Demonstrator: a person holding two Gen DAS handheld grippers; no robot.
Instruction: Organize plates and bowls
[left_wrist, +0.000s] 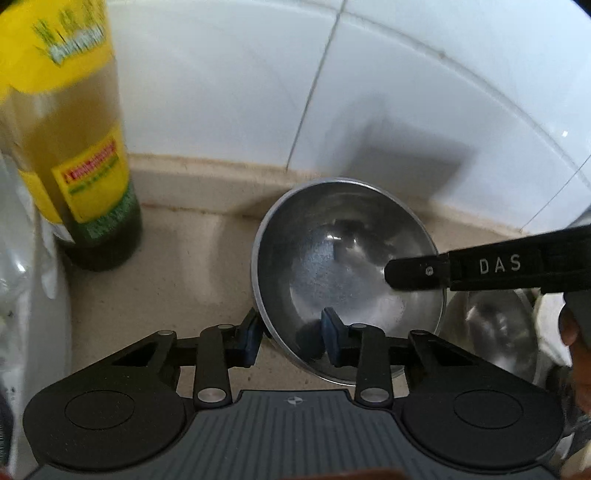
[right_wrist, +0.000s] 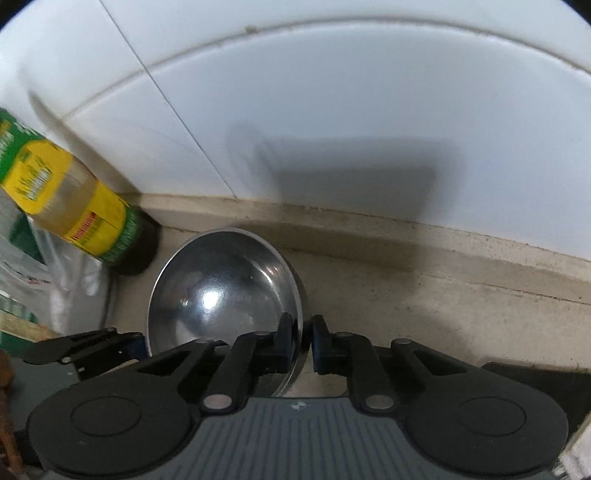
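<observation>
A shiny steel bowl (left_wrist: 343, 266) sits near the tiled wall, on or just over a beige counter (left_wrist: 177, 280). My left gripper (left_wrist: 291, 339) straddles its near-left rim, one blue pad outside and one inside, shut on the wall. In the right wrist view the same bowl (right_wrist: 221, 295) has its right rim pinched between my right gripper's (right_wrist: 303, 334) pads. The black finger (left_wrist: 417, 271) of that right gripper, marked DAS, reaches over the bowl's right edge. A second steel bowl (left_wrist: 491, 332) lies lower right, partly hidden.
A tall oil bottle (left_wrist: 85, 166) with a yellow and green label stands at the left by the wall, also the bottle (right_wrist: 74, 210) in the right wrist view. Clear plastic wrapping (right_wrist: 62, 280) lies beside it. A hand (left_wrist: 576, 350) shows at the right edge. White tiles (right_wrist: 332, 110) back the counter.
</observation>
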